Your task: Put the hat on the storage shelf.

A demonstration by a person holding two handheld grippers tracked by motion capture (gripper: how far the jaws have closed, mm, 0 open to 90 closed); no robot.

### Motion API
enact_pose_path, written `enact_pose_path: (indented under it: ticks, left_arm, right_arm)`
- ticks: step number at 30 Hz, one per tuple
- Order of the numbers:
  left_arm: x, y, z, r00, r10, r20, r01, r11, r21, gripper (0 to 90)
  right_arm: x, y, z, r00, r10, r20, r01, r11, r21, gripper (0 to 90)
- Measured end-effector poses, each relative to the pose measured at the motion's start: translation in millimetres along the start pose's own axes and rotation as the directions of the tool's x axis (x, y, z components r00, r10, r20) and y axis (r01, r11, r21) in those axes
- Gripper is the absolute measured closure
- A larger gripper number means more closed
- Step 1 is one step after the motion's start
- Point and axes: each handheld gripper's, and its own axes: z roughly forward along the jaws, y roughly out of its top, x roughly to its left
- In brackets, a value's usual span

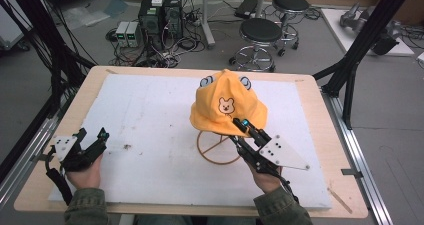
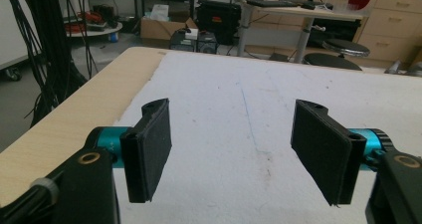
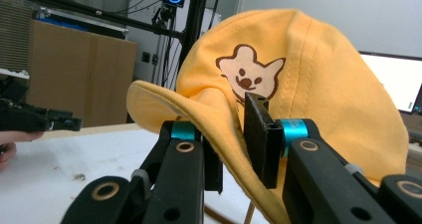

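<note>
Two black pads rise at the bottom of the right gripper view, where the right gripper (image 3: 234,144) has its jaws drawn in narrow on the brim of the yellow hat (image 3: 308,84). One pad lies under the brim and the other over it, and the cloth folds between them, so the brim looks pinched, though where the lower pad meets the cloth is partly hidden.

From the high view the hat (image 1: 227,105) sits on a thin wire stand (image 1: 216,150) in the middle of the white mat (image 1: 150,135) that covers the wooden bench (image 1: 320,110). A bear face is printed on its front, and two small ears stand at the crown. The right gripper (image 1: 245,125) reaches its near edge from the lower right, held in a hand in an olive sleeve.

Well apart, at the near left corner of the mat, the left gripper (image 1: 92,140) rests low in the other hand. In its own view the left gripper (image 2: 231,149) has its jaws wide, with bare mat between them.
</note>
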Motion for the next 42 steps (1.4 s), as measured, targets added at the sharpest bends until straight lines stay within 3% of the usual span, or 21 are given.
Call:
enact_pose_path:
  ticks: [12, 19, 22, 24, 26, 36, 39, 42]
  left_arm:
    - [0.4, -0.4, 0.6, 1.0000, -0.002, 0.001, 0.002, 1.0000, 0.001, 32.4]
    - [1.6, -0.5, 1.0, 1.0000, -0.007, 0.001, 0.007, 1.0000, 0.007, 32.3]
    - [1.4, -0.5, 1.2, 0.9999, -0.015, 0.002, 0.015, 0.9999, 0.006, 32.4]
    - [1.5, -0.7, 1.5, 0.9998, -0.020, 0.002, 0.020, 0.9998, 0.005, 32.4]
    - [2.1, -0.7, 1.1, 0.9997, -0.023, 0.003, 0.023, 0.9997, 0.007, 32.4]
    - [2.4, -0.6, 1.2, 0.9996, -0.027, 0.004, 0.027, 0.9996, 0.006, 32.4]
    - [1.6, -0.3, 1.2, 0.9999, -0.015, 0.003, 0.015, 0.9999, 0.002, 32.4]
    - [1.5, -0.3, 1.3, 0.9999, -0.013, 0.003, 0.013, 0.9999, 0.003, 32.4]
  right_arm:
    - [0.8, -5.1, -1.5, 1.0000, -0.007, 0.004, 0.007, 1.000, 0.021, 71.8]
    - [8.5, -4.1, -2.3, 0.9980, -0.060, -0.023, 0.060, 0.998, 0.032, 46.6]
    - [9.3, -3.5, -2.7, 0.9980, -0.058, -0.027, 0.059, 0.998, 0.032, 42.7]
    - [9.6, -1.1, -4.7, 0.9986, -0.050, -0.016, 0.050, 0.999, 0.016, 32.7]
    - [9.6, 1.3, -6.3, 0.9992, -0.037, -0.018, 0.037, 0.999, 0.008, 29.5]
    - [0.8, 12.1, -15.5, 0.9991, 0.042, -0.004, -0.042, 0.998, -0.051, 27.4]
    - [-4.9, 17.6, -19.8, 0.9983, 0.054, 0.020, -0.052, 0.996, -0.071, 27.2]
    - [-9.4, 22.1, -23.8, 0.9953, 0.056, 0.079, -0.049, 0.995, -0.091, 27.1]
